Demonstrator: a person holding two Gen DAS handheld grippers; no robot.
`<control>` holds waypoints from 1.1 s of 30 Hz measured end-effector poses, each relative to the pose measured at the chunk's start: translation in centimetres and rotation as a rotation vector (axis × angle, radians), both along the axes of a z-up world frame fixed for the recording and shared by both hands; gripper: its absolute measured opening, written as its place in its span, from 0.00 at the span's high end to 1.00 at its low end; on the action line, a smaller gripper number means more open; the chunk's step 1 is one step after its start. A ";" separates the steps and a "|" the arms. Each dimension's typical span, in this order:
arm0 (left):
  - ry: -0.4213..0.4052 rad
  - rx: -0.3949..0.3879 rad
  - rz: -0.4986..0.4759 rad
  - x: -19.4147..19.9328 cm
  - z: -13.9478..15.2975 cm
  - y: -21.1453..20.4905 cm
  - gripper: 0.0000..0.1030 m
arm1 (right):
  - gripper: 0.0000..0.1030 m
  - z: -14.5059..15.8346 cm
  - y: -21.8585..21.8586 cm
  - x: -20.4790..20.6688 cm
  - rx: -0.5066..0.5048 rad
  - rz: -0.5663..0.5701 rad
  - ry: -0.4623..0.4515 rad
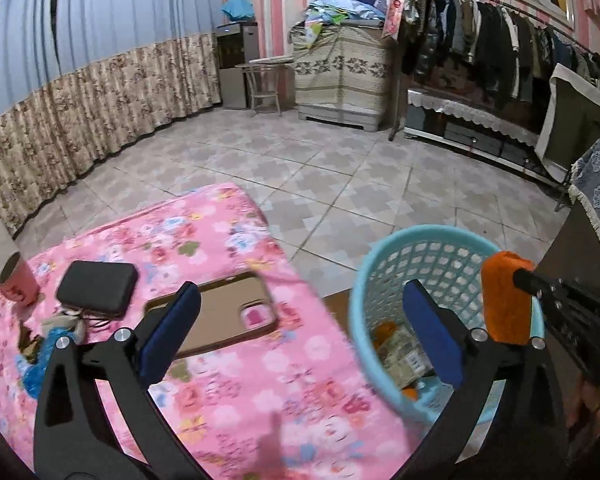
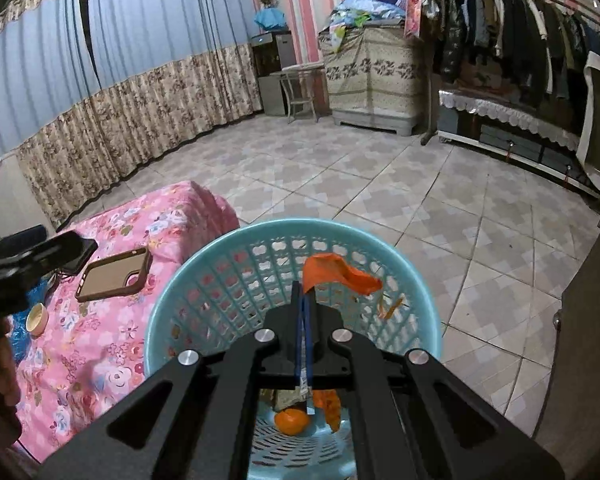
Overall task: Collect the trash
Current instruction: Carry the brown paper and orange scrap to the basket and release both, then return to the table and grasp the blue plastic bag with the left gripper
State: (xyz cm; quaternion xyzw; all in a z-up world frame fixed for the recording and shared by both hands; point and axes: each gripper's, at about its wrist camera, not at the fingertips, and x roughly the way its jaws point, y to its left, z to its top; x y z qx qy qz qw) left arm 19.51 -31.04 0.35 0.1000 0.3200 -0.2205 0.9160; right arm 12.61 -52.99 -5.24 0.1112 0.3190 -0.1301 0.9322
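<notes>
R gripper (image 2: 305, 300) is clamped on an orange wrapper (image 2: 340, 276) over the blue basket (image 2: 172, 292), frame centre. L gripper (image 1: 300, 332) has fingers wide apart w/ nothing between. Basket already holds scraps + an orange peel (image 2: 292, 420); bits remain lower left on the pink cloth (image 1: 260, 380), so prob. partway done.

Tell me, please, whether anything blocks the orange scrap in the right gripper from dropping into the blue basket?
Nothing visible does. The right gripper holds the orange scrap directly over the open mouth of the blue basket.
</notes>
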 end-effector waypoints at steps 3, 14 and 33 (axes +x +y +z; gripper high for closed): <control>-0.024 0.015 0.024 -0.6 0.2 1.7 0.05 | 0.98 0.1 0.0 1.1 -0.018 -0.006 0.027; -0.066 0.025 0.119 -2.8 1.3 9.0 0.05 | 0.97 -1.8 -0.6 3.3 0.011 -0.057 0.162; -0.027 0.005 0.352 -2.7 0.5 24.8 0.05 | 0.16 -2.3 2.3 5.3 -0.065 -0.053 0.321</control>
